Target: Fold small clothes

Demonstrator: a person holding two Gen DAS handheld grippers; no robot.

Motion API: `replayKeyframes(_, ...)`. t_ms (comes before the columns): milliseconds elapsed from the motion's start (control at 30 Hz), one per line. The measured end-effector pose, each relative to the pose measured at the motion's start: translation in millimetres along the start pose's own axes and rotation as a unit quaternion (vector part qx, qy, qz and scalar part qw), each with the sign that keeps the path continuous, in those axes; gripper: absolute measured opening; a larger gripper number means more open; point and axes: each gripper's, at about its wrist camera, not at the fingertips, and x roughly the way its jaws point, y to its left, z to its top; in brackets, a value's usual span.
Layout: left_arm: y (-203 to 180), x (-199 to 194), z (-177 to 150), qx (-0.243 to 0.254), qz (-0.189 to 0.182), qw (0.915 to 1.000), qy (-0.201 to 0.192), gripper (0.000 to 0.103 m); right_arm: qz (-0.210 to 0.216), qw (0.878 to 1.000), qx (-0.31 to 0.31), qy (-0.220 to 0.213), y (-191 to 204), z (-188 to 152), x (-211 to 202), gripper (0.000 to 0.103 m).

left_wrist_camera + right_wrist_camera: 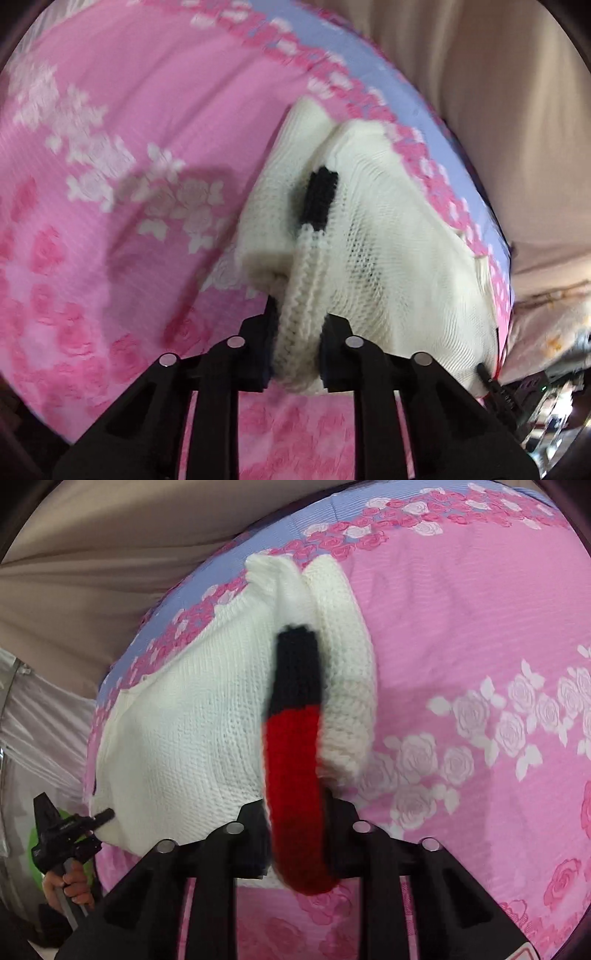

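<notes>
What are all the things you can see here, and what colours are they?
Knitted sweater: one, white with a red and black band, held up over the bed between both grippers.
Bedsheet: one, pink with white and pink roses and a lilac border, spread under the sweater.
Curtain: one, beige, behind the bed.
Left gripper: one, black, shut on the sweater's white ribbed edge.
Right gripper: one, black, shut on the red and black band.
Hand: one, bare, holding the left gripper's handle.

A pink rose-print bedsheet (480, 635) with a lilac border (373, 70) covers the bed. Beige curtain (498, 110) hangs behind it. Grey plastic sheeting (40, 716) stands beside the bed.
</notes>
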Motion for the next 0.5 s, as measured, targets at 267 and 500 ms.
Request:
replayKeyframes(267,46,1,-80,0.024,0.057,0.9928,0.102,0.014,-0.045,0.999,0.017,0.025,-47,-56,-81,0.011)
replayKeyframes(500,21,-27,-76,0.059,0.084,0.9942,0.033,0.029,-0.075,0.993,0.054,0.073,-83,-120,-65,0.019)
